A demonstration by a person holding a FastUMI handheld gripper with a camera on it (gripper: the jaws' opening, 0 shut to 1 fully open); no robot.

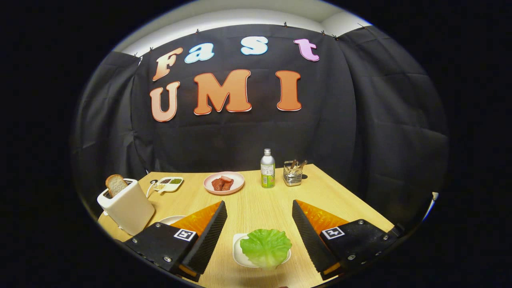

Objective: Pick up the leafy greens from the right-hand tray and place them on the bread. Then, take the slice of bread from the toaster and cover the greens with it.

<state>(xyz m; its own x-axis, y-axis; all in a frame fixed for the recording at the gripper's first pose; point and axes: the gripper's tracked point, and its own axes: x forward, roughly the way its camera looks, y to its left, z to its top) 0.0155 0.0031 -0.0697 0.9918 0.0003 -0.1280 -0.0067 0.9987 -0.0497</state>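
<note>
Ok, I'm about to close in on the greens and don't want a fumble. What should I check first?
1. Claw open: ok, fingers spread wide.
2. Green leafy lettuce between the fingers: ok, centred, fingers not touching it.
3. Lettuce on its small white tray: ok, resting on top.
4. Target bread: cannot tell; a white plate edge peeks from behind the left finger, contents hidden.
5. Brown bread slice in the white toaster: ok, sticking up, ready for later.
6. Wooden table path between the fingers: ok, nothing in the way.
</note>
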